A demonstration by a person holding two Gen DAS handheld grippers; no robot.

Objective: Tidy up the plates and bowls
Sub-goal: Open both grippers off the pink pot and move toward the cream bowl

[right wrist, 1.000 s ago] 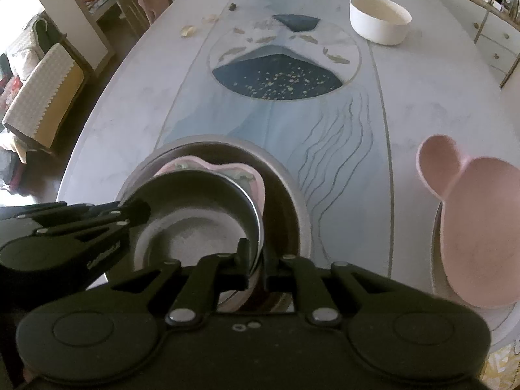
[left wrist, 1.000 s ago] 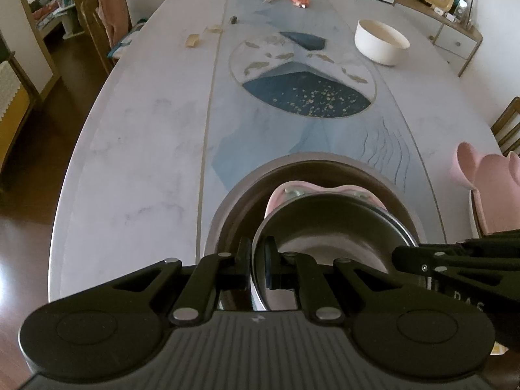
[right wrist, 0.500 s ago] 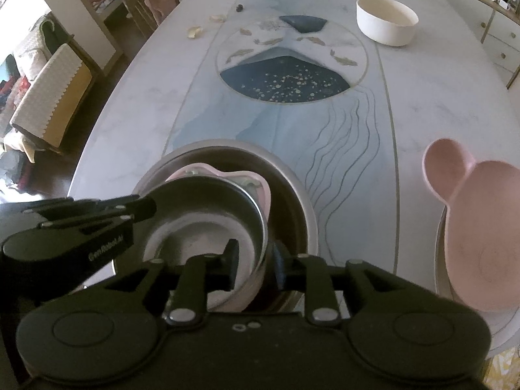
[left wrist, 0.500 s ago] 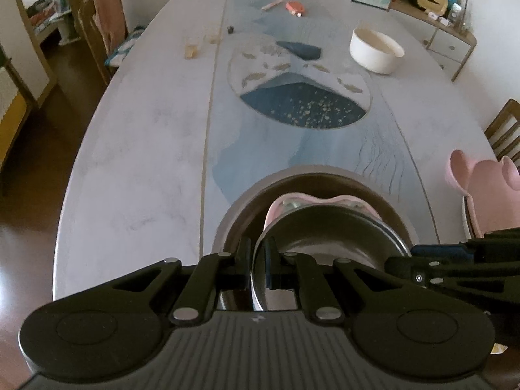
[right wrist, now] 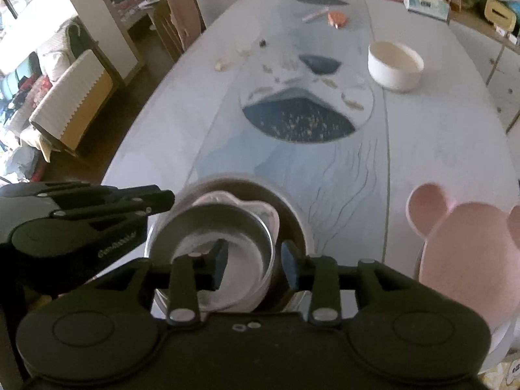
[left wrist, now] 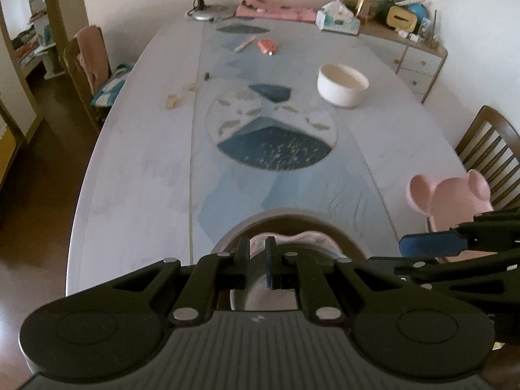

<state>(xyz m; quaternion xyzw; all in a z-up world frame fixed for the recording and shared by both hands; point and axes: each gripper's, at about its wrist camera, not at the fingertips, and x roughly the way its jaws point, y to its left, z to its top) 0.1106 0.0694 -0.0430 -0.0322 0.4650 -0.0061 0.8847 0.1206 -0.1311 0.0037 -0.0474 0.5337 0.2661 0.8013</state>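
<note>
A steel bowl [right wrist: 224, 227] sits nested on a pink plate [right wrist: 260, 209] inside a large grey bowl [right wrist: 289, 204] at the near table edge. My right gripper [right wrist: 253, 265] is open above the steel bowl's right rim, touching nothing. My left gripper [left wrist: 257, 261] is slightly open and empty, raised above the stack's left side; the grey bowl [left wrist: 286, 219] shows under it. A pink mouse-eared plate [right wrist: 468, 253] lies to the right on a white plate, and shows in the left wrist view [left wrist: 455, 195]. A white bowl [left wrist: 342, 88] stands far back right.
The long oval table [left wrist: 139, 175] carries small scraps [left wrist: 172, 100], an orange item [left wrist: 266, 46] and a lamp base [left wrist: 208, 14] at the far end. Chairs stand left [left wrist: 87, 65] and right [left wrist: 487, 149]. A sideboard [left wrist: 412, 48] with clutter stands at the back right.
Both grippers let go of the steel bowl's rim and opened. Both rose and pulled back, so the stack sits lower in view and more of the room shows.
</note>
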